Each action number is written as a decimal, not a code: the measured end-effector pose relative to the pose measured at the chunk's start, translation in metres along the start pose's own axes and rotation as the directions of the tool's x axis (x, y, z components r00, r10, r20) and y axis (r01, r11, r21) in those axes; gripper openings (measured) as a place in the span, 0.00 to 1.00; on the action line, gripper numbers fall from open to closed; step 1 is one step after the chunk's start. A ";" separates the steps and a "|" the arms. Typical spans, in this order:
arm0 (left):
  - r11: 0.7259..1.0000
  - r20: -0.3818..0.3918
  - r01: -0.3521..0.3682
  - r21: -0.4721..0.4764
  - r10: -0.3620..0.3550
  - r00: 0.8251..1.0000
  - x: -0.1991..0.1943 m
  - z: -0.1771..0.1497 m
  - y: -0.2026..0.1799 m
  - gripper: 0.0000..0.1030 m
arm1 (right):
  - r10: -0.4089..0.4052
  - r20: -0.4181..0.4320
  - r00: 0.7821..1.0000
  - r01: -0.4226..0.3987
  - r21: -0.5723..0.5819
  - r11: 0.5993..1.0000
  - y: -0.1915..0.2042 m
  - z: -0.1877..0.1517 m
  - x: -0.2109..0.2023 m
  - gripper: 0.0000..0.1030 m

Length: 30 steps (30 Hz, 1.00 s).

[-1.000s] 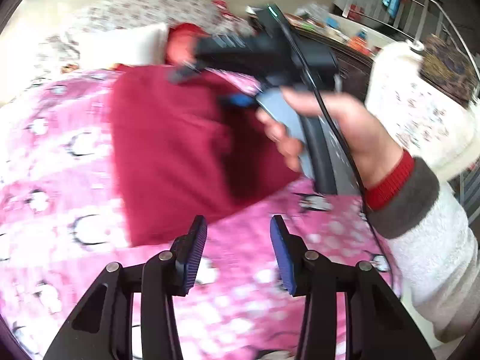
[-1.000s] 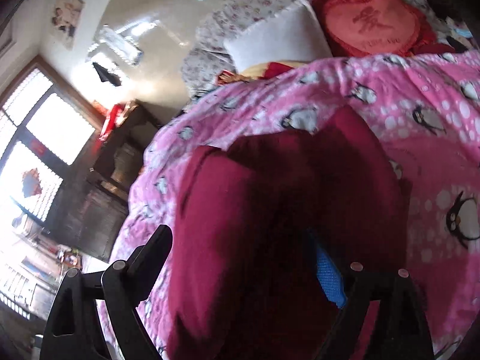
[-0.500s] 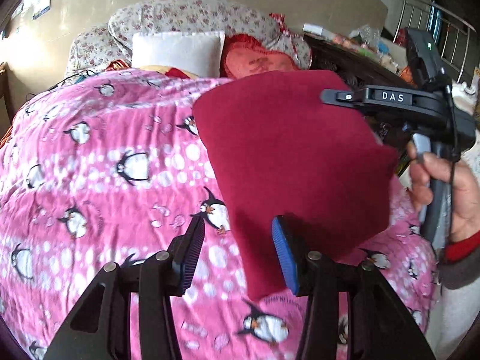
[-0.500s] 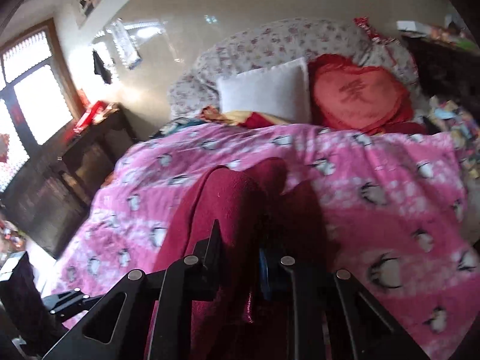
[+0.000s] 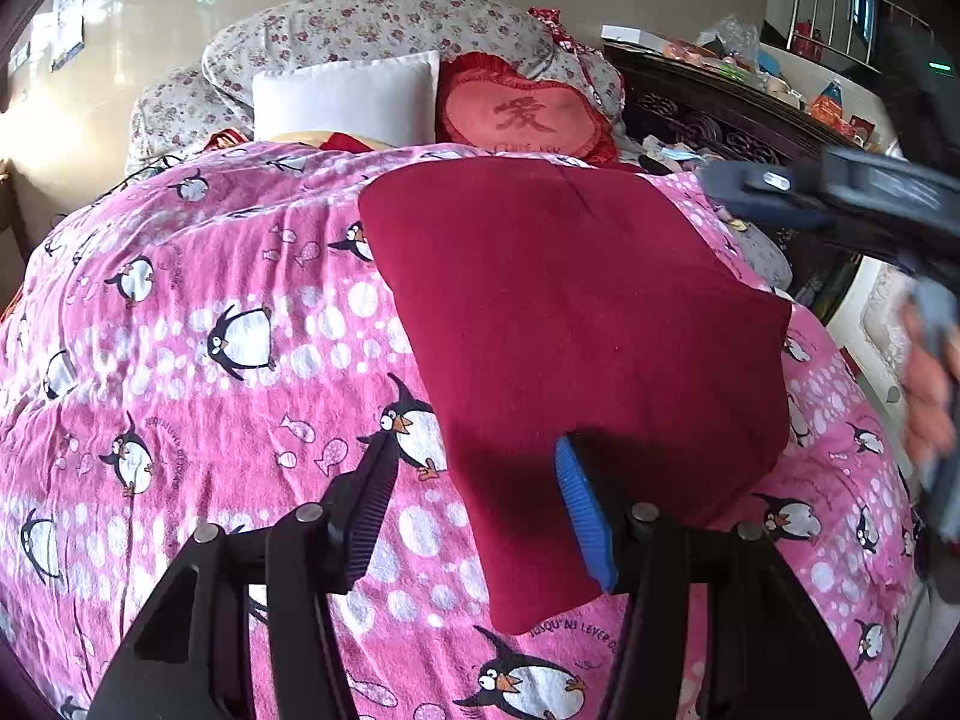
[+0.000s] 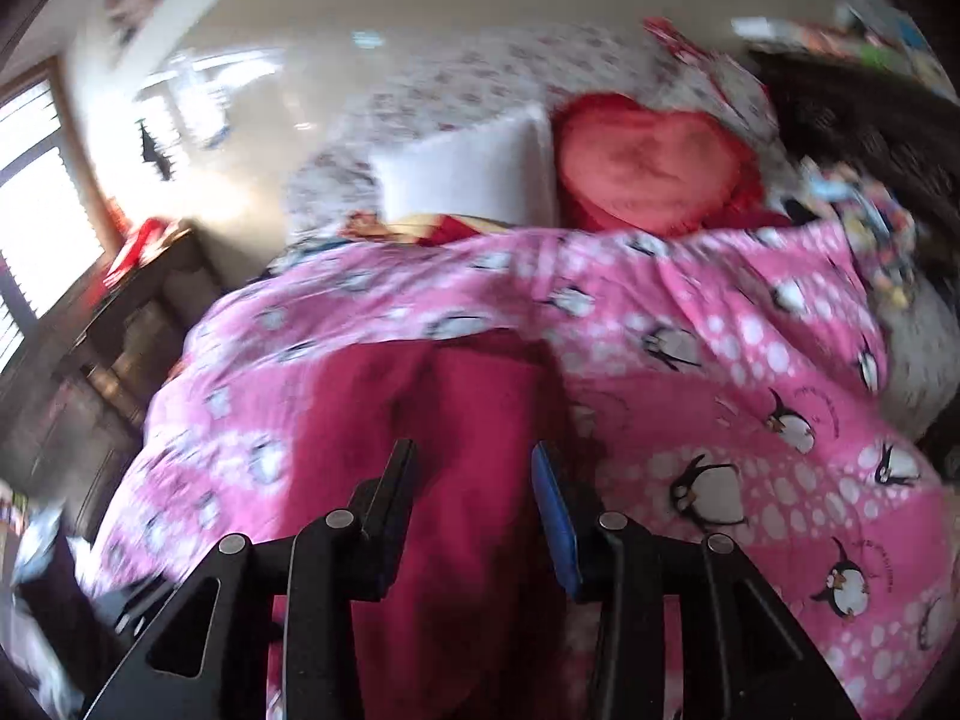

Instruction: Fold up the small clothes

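A dark red folded garment (image 5: 570,324) lies flat on the pink penguin bedspread (image 5: 210,360). My left gripper (image 5: 474,516) is open and empty, hovering above the garment's near left edge. In the left wrist view the right gripper (image 5: 840,198) shows blurred at the garment's far right side, apart from the cloth. In the right wrist view the garment (image 6: 456,420) lies under my right gripper (image 6: 474,510), whose jaws stand open with nothing between them.
A white pillow (image 5: 345,96), a red heart cushion (image 5: 528,114) and a floral bolster (image 5: 372,30) sit at the bed's head. A dark carved cabinet (image 5: 720,114) with clutter stands at the right. A dark dresser (image 6: 120,324) stands to the left.
The right gripper let go of the red garment and opened. The garment, held up before, now lies flat on the bedspread. The right gripper has drawn back to the right.
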State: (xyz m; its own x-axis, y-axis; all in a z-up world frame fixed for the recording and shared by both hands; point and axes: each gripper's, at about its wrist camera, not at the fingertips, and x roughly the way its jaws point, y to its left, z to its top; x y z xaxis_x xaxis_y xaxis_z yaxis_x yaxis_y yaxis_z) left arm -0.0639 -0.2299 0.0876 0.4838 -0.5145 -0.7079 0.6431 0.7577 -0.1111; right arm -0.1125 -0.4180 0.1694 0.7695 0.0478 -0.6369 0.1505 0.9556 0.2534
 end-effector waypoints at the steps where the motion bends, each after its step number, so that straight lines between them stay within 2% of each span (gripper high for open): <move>1: 1.000 -0.002 -0.004 0.002 0.004 1.000 0.001 0.000 -0.001 0.53 | 0.010 -0.007 1.000 -0.010 -0.030 0.999 0.009 -0.005 -0.004 0.41; 4: 1.000 -0.002 -0.020 0.002 0.020 1.000 0.005 -0.002 -0.003 0.54 | 0.011 -0.064 0.998 -0.018 -0.110 0.994 0.028 -0.027 -0.002 0.40; 7: 0.999 -0.006 -0.035 0.006 0.035 0.999 0.009 -0.005 -0.006 0.57 | -0.078 -0.107 0.991 0.063 -0.136 0.989 0.020 -0.049 0.013 0.37; 9: 0.999 -0.009 -0.040 0.003 0.040 0.999 0.011 -0.007 -0.006 0.59 | -0.137 -0.159 0.978 0.118 -0.125 0.985 0.005 -0.066 0.031 0.36; 10: 0.999 -0.014 -0.041 0.005 0.041 0.999 0.013 -0.008 -0.007 0.61 | -0.127 -0.175 0.976 0.111 -0.098 0.989 -0.002 -0.071 0.035 0.36; 11: 0.999 -0.017 -0.042 0.009 0.042 0.999 0.014 -0.009 -0.008 0.61 | -0.083 -0.182 0.980 0.077 -0.043 0.996 -0.012 -0.077 0.037 0.36; 14: 0.998 -0.005 -0.057 0.013 0.057 0.998 0.012 -0.010 -0.009 0.62 | -0.038 -0.156 0.987 0.040 0.008 0.999 -0.018 -0.077 0.025 0.36; 20: 0.998 0.001 -0.068 0.019 0.068 0.998 0.006 -0.012 -0.013 0.65 | -0.042 -0.058 0.997 0.040 -0.033 0.999 0.003 -0.073 -0.015 0.36; 24: 0.997 -0.003 -0.073 0.007 0.073 0.997 0.008 -0.013 -0.012 0.67 | -0.069 0.006 0.998 0.069 -0.081 0.994 0.021 -0.069 -0.021 0.36; 28: 0.996 0.004 -0.089 -0.009 0.089 0.996 0.008 -0.016 -0.009 0.73 | -0.141 -0.019 0.990 0.139 -0.070 0.988 0.012 -0.070 0.004 0.36; 29: 0.996 0.004 -0.092 -0.008 0.092 0.996 0.008 -0.016 -0.010 0.74 | -0.167 -0.060 0.984 0.163 -0.065 0.984 0.006 -0.073 0.017 0.36; 30: 0.995 -0.001 -0.097 -0.007 0.097 0.995 0.007 -0.018 -0.010 0.75 | -0.158 -0.099 0.982 0.154 -0.046 0.987 -0.001 -0.076 0.026 0.36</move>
State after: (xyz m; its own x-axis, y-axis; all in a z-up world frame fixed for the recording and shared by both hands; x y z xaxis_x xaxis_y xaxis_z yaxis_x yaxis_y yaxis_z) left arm -0.0771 -0.2341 0.0711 0.5433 -0.4384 -0.7160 0.5888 0.8069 -0.0472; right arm -0.1398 -0.3953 0.0973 0.6704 -0.0751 -0.7382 0.2382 0.9640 0.1182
